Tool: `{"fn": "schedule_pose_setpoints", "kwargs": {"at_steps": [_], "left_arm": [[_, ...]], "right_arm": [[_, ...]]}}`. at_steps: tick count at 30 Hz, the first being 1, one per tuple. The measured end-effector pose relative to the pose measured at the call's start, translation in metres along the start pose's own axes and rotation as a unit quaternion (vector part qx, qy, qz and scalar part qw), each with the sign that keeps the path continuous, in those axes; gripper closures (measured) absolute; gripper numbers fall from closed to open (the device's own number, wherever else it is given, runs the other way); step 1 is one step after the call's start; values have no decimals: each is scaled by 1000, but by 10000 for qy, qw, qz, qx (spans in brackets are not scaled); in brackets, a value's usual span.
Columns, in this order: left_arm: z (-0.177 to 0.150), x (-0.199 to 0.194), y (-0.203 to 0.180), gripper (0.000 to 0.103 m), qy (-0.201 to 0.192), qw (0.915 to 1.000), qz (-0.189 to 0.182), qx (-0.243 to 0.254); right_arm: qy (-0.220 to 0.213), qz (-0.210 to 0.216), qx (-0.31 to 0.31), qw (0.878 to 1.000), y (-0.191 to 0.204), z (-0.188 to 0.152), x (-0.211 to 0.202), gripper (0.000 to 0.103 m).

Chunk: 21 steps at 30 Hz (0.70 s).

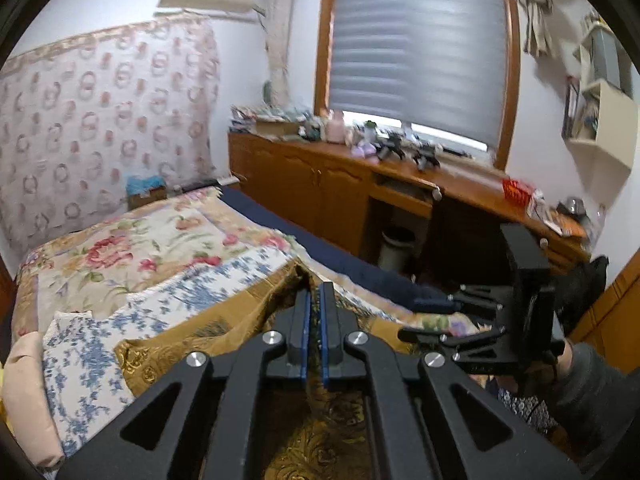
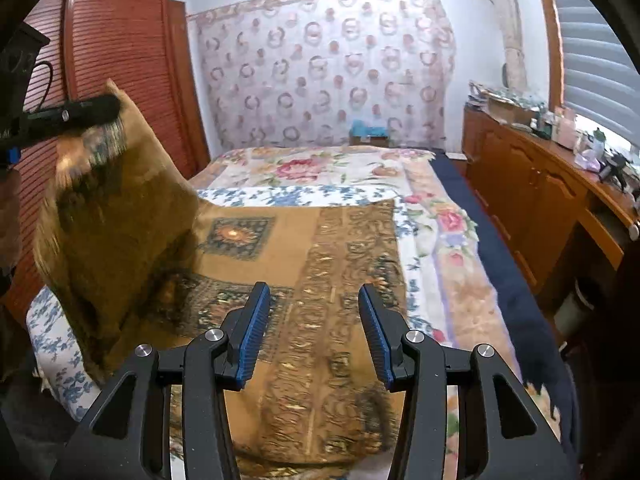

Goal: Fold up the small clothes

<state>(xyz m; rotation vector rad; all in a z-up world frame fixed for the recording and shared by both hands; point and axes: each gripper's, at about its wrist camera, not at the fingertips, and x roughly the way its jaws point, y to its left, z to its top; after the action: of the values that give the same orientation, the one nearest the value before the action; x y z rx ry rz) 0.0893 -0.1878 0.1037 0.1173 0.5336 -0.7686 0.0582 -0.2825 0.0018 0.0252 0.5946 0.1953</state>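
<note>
A brown patterned cloth (image 2: 320,264) with dark ornamental bands lies spread on the bed. My left gripper (image 1: 315,292) is shut on one corner of it and holds that corner lifted; in the right wrist view this gripper (image 2: 108,108) shows at the upper left with the cloth hanging from it in a raised flap. My right gripper (image 2: 310,304) is open and empty, hovering above the flat part of the cloth near its front edge. It also shows in the left wrist view (image 1: 432,320), low at the right.
The bed (image 2: 460,280) carries a floral quilt and a blue-flowered white cloth (image 1: 88,352). A wooden cabinet and desk (image 1: 320,184) with clutter run along the right under the window. A red-brown wardrobe (image 2: 120,60) stands left of the bed.
</note>
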Motion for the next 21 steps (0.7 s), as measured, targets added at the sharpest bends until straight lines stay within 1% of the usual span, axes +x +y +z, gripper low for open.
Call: {"fn": "schedule_pose_setpoints", "kwargs": {"at_steps": [1, 4, 8, 10, 13, 18, 21], "left_arm": [[-3, 8, -3, 103, 113, 9999, -83, 18], [-14, 20, -8, 100, 313, 9995, 24, 95], [-27, 18, -6, 97, 333, 9994, 133, -11], [-33, 14, -3, 95, 308, 9994, 145, -70], [-39, 8, 6, 94, 283, 9992, 273, -120], [-63, -5, 28, 93, 272, 9979, 544, -232], [-80, -11, 41, 92, 333, 9961, 712, -390]], "right_arm": [[15, -29, 19, 10000, -2, -1, 0, 56], [34, -39, 40, 10000, -6, -2, 3, 56], [8, 58, 99, 9999, -9, -2, 7, 56], [20, 46, 65, 10000, -5, 0, 10, 56], [56, 101, -57, 9999, 4, 3, 16, 56], [246, 177, -309, 9991, 18, 2, 32, 56], [399, 314, -434, 9978, 26, -4, 39, 56]]}}
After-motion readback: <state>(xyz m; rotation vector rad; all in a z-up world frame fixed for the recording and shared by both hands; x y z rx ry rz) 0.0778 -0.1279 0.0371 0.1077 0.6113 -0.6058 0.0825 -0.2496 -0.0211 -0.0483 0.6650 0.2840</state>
